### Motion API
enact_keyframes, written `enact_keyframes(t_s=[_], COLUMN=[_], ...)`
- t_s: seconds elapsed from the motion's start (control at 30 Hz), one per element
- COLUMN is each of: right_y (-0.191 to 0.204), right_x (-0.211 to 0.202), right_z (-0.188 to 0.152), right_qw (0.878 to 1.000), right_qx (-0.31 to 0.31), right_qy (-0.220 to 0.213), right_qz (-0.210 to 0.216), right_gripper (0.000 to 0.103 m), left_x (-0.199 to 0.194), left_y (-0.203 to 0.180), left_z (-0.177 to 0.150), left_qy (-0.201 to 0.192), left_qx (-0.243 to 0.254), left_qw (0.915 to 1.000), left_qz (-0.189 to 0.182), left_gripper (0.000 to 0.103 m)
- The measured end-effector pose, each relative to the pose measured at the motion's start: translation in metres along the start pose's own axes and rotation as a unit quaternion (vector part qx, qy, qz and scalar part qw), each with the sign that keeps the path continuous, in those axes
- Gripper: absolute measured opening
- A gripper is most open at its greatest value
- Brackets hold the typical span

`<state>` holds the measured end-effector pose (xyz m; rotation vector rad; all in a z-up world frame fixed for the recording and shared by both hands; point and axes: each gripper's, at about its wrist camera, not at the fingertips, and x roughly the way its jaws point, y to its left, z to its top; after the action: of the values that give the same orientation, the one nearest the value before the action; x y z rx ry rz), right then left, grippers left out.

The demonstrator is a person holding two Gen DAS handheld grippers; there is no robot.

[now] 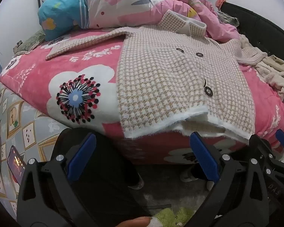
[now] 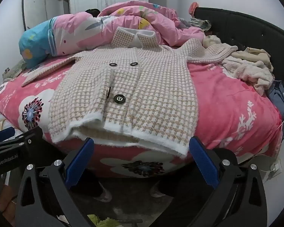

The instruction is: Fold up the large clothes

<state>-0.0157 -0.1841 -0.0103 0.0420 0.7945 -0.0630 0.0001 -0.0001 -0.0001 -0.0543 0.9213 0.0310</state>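
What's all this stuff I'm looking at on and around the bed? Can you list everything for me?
Coat: one, beige and white houndstooth, dark buttons, spread flat on the bed, hem at the near edge.
Blanket: one, pink with white flowers, covering the bed under the coat.
Quilt: one, pink with a blue end, bunched at the far side behind the coat's collar.
Other clothes: a cream, fluffy pile with something blue beside it, on the bed to the right.
Headboard: one, black, padded, far right.
Phone: one, screen lit, on the patterned sheet at the left.
Person's shoes: two, on the floor below the bed edge.
Left gripper: black, blue pads, open, empty.
Right gripper: same, open, empty.
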Motion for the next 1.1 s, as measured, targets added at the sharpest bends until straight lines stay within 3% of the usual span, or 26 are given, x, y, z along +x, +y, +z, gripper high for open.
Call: enact_keyframes(t_s=[1.1], right_y=[0.0001], right_x=[-0.0059], right_z=[0.0039], right_qw=[1.0], right_qx=[-0.004], right_qy=[0.0], right_qz=[-0.03], right_gripper=[0.098], left_x=[0.0036], left_y=[0.0008], left_z=[-0.0011], left_qy=[0.002], left_qx=[0.001], left_qw=[1.0], left_qz=[0.002], left_gripper=[0.096])
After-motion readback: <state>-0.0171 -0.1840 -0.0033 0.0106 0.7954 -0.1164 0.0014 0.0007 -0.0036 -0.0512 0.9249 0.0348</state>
